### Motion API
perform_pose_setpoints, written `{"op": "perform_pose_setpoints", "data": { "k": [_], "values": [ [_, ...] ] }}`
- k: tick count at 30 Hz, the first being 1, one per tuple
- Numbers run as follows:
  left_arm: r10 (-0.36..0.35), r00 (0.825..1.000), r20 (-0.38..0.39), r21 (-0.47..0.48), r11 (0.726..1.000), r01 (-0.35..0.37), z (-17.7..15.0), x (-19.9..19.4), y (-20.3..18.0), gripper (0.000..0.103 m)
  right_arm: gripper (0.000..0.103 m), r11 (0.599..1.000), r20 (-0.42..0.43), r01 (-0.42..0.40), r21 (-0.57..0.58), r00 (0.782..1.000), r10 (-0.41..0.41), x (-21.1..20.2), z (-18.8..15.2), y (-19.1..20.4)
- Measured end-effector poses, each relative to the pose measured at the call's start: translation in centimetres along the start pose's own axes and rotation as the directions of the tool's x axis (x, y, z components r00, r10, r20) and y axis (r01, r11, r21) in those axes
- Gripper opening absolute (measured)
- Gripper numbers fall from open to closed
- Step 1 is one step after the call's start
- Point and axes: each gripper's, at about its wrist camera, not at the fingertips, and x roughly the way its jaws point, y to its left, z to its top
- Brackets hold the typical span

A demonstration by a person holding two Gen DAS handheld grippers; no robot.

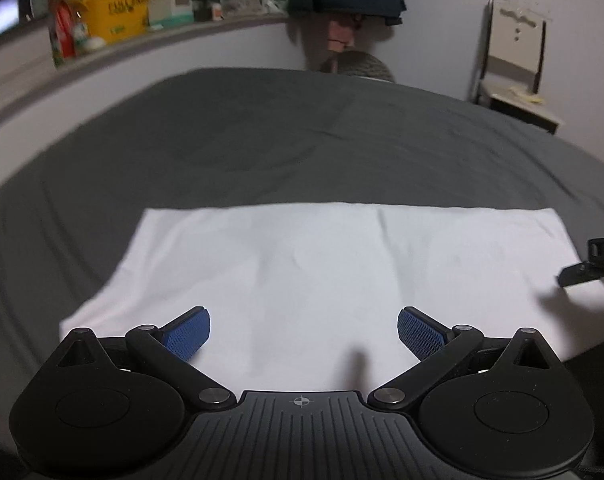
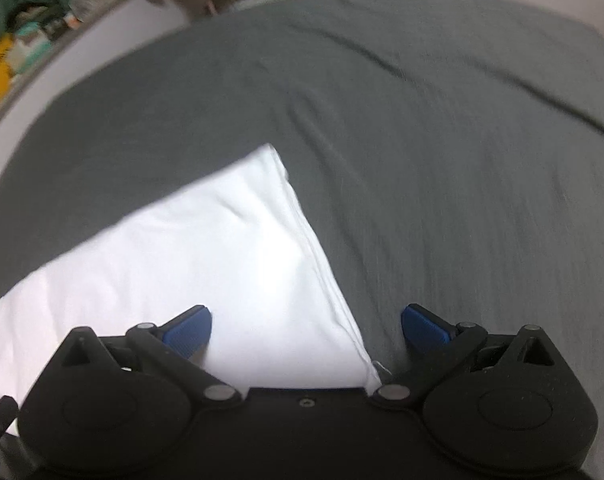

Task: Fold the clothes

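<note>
Left gripper (image 1: 303, 334) low over the near edge of the white garment (image 1: 321, 272), jaws spread wide, nothing between the blue pads (image 1: 188, 334). Right gripper (image 2: 305, 332) also low and wide open, straddling the garment's right edge, one pad over white cloth, the other over the grey bedsheet (image 2: 421, 140). Garment folded flat into a rectangle on the bed. Only from the left wrist: a shelf (image 1: 142, 46) with a yellow box (image 1: 120, 14), a chair (image 1: 515, 64) by the wall, part of the other gripper at far right. Only from the right wrist: layered seams along the garment's side edge.
</note>
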Motion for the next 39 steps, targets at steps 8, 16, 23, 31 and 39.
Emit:
{"op": "perform_pose_setpoints", "data": {
  "k": [8,16,23,31,39],
  "values": [
    [-0.161,0.986,-0.046,-0.142,0.978,0.154,1.1,-0.5,1.4,0.103,0.103,0.999,0.022,-0.049,-0.02,0.999,0.05,0.6,0.4,0.3],
    [-0.174,0.984,-0.043,-0.065,0.983,0.171,1.9,-1.3,2.6,0.103,0.103,0.974,0.092,-0.204,0.103,0.977,0.195,0.2,0.5,-1.9],
    [-0.193,0.968,-0.159,-0.199,0.967,0.16,2.2,1.5,4.6,0.103,0.094,0.929,0.096,-0.294,0.225,0.955,0.279,0.0,0.9,-4.3],
    [-0.218,0.952,-0.213,-0.285,0.946,0.153,2.0,3.3,5.9,0.103,0.071,0.947,-0.061,-0.297,0.122,0.95,0.306,0.8,3.1,-4.9],
    [-0.207,0.95,-0.232,-0.188,0.968,0.165,2.8,3.0,7.2,0.103,0.03,0.916,-0.226,-0.401,0.007,0.892,0.392,1.7,3.6,-5.0]
  ]
}}
